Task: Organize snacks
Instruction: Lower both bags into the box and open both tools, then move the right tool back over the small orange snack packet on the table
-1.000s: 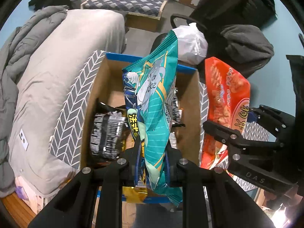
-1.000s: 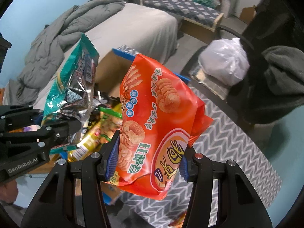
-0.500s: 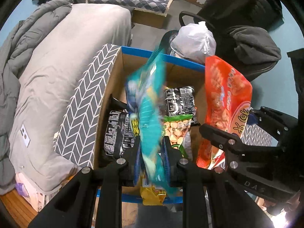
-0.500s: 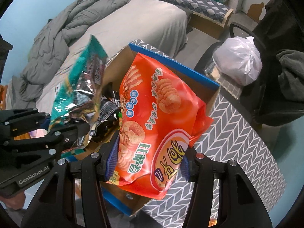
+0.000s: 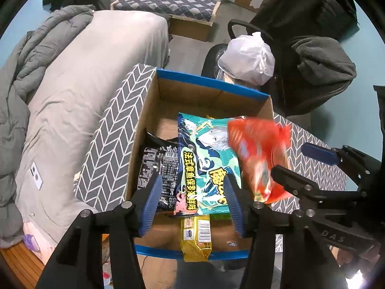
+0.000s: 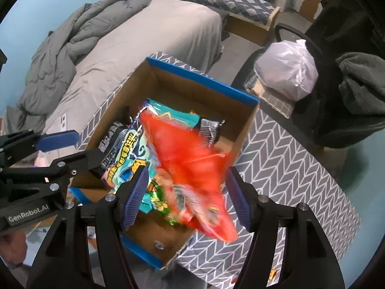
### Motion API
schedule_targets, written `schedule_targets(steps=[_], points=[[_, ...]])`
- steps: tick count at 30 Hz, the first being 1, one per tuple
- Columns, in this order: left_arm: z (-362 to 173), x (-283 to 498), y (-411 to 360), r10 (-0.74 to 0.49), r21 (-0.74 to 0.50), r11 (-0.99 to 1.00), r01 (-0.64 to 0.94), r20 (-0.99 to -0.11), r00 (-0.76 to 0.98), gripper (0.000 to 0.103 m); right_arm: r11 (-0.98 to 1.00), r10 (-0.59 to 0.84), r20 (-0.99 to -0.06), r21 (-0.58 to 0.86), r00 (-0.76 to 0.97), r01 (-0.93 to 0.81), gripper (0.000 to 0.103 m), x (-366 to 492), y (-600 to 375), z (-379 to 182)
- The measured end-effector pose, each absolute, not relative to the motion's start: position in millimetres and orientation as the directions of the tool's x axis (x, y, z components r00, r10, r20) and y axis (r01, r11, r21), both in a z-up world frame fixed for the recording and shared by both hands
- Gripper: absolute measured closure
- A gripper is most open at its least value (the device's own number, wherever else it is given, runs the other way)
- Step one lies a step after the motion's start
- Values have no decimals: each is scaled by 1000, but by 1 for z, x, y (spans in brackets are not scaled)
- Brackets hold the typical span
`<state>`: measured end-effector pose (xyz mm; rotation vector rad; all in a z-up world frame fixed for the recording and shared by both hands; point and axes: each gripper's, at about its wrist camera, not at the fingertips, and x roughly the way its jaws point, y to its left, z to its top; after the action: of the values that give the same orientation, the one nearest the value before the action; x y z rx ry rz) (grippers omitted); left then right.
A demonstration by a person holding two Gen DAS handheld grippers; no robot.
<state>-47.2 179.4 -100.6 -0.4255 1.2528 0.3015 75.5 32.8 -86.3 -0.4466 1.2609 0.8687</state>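
Observation:
An open cardboard box with blue edges (image 5: 211, 84) (image 6: 202, 78) sits on a chevron-patterned surface and holds several snack packs. A teal bag (image 5: 207, 166) (image 6: 127, 154) lies flat on top inside it, beside a black pack (image 5: 158, 166) and above a yellow pack (image 5: 196, 236). An orange-red bag (image 5: 259, 154) (image 6: 190, 166) is blurred in mid-fall over the box's right side. My left gripper (image 5: 192, 204) is open and empty above the box. My right gripper (image 6: 187, 197) is open, the orange bag dropping free between its fingers.
A grey bed with a quilt (image 5: 72, 77) lies left of the box. A chair with a white plastic bag (image 5: 247, 57) and dark clothing (image 5: 320, 65) stands behind it. The chevron cloth (image 6: 288, 168) extends right of the box.
Both grippers opened. The teal bag dropped from my left gripper and now lies flat in the box. The orange bag left my right gripper and is falling toward the box.

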Motion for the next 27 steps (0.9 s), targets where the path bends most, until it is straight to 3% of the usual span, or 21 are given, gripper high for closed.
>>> schedule_targets(steps=[4, 16, 22, 27], points=[[-96, -46, 175, -4, -139, 888, -438, -956, 295, 36, 642, 322, -944, 163, 70, -749, 31, 79, 19, -80], [-92, -29, 134, -24, -119, 939, -323, -959, 282, 31, 769, 284, -953, 163, 102, -618, 29, 97, -45, -80], [-94, -9, 93, -55, -109, 976, -190, -963, 265, 31, 859, 225, -970, 152, 94, -489, 28, 100, -105, -99], [-95, 4, 56, -74, -96, 993, -75, -964, 256, 25, 925, 175, -982, 139, 73, -354, 28, 100, -163, -118]])
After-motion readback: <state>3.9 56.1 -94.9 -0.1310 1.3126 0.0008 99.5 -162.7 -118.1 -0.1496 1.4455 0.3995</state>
